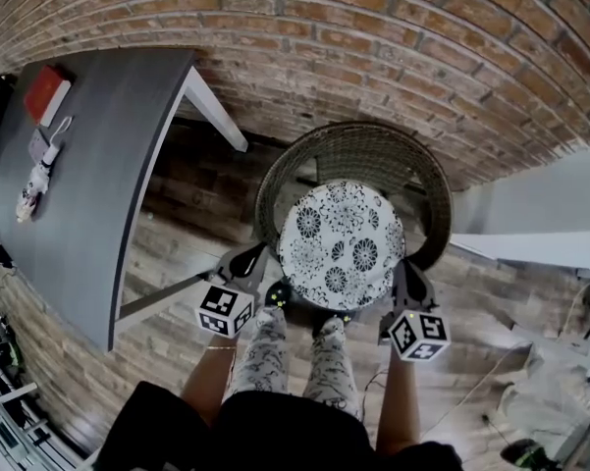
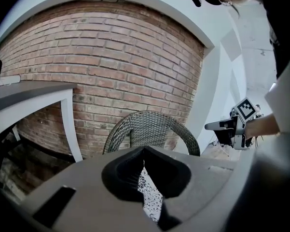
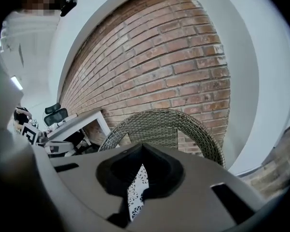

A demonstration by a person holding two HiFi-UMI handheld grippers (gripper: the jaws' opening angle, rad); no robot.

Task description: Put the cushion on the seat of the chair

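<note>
Far left on my head view is the grey table [image 1: 88, 194] with white legs. It stands against the brick wall [image 1: 393, 37] and carries a red, flat object [image 1: 47, 93] and a small white item [image 1: 35, 184] with a cord.

Right of it, my left tongs [image 1: 263, 263] reach forward from their marker cube, the tips at the left rim of the cushion [image 1: 342, 246]. In the left gripper view the jaws are pinched tight on a fold of the black-and-white patterned fabric, so that side is firmly held.

The cushion is round, with a floral print. It lies flat between the two tongs, face up toward my camera. From above it sits over the middle of the wicker chair [image 1: 275, 180], hiding the seat. The curved woven back wraps around its far side. I cannot tell from here whether it is resting on the seat or hanging above it. Just below it are the person's patterned trouser legs [image 1: 265, 356] and dark shoes on the wooden floor [image 1: 177, 234].

On the cushion's right rim are my right tongs [image 1: 405, 271]. The right gripper view shows those jaws also clamped on a strip of the printed fabric, with the chair back beyond them.

Furthest right, a white ledge [image 1: 550, 234] runs out from the wall.
</note>
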